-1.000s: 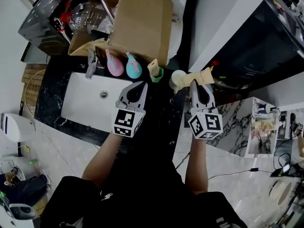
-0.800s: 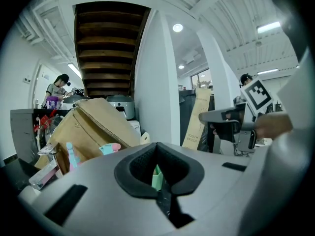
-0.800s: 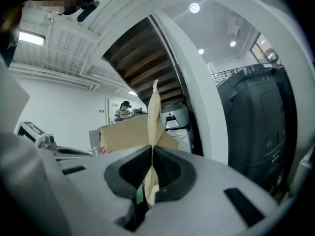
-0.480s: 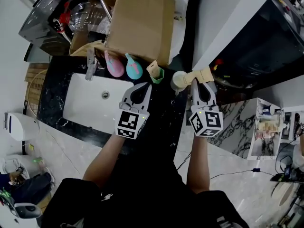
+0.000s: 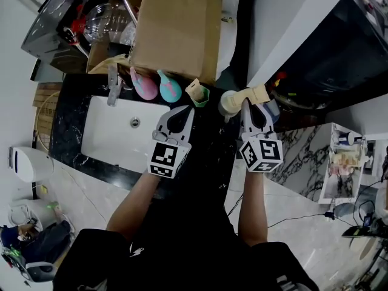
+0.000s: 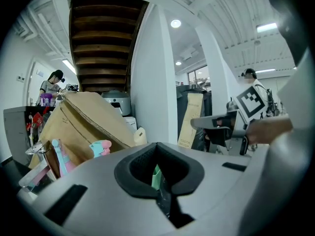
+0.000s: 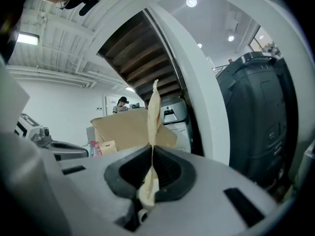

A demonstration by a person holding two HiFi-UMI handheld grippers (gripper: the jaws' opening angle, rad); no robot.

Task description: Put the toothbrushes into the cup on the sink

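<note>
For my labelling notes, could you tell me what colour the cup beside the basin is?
The cup is green, clearest in the head view.

Sink basin at left, faucet behind it; cardboard box at rear; two small containers before the box; cup right of them; second cup further right; toothbrush packet in right gripper, just beside second cup

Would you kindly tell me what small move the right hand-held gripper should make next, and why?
Probably swing the right hand-held gripper left, toward the green cup. Its jaws are shut on a beige toothbrush pack, which hangs to the right of the cup, not above it. The cup already holds a second beige pack.
</note>
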